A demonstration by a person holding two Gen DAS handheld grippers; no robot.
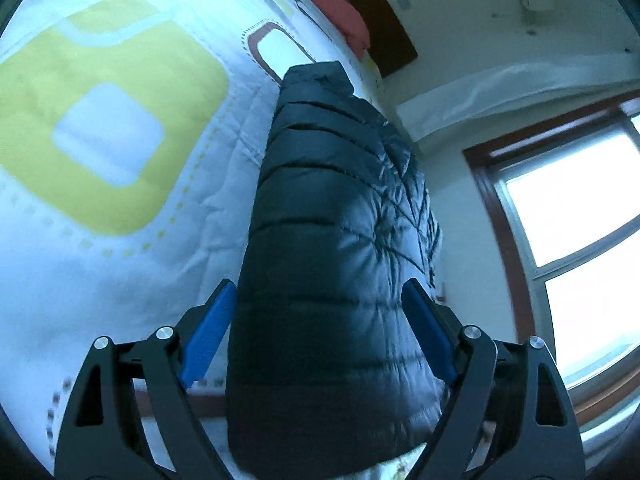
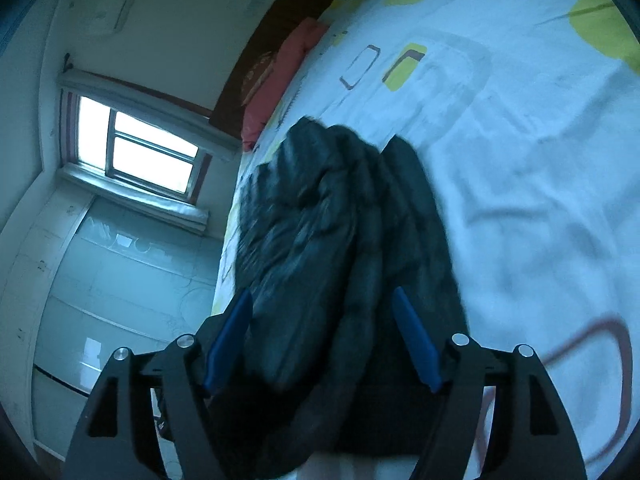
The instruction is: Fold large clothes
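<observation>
Jacket [image 1: 320, 264] along bed edge [image 2: 224, 248], both jaws spread wide, gripping nothing, quilt [image 1: 120, 240] bare beside.

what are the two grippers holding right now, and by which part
Nothing is held. Both the left gripper and the right gripper stand open, with the black puffer jacket on the bed between their fingers, not clamped.

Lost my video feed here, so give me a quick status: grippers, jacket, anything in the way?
Left gripper open, right gripper open, nothing pinched. Black puffer jacket lying folded lengthwise on the patterned bedspread. Nothing in the way.
</observation>
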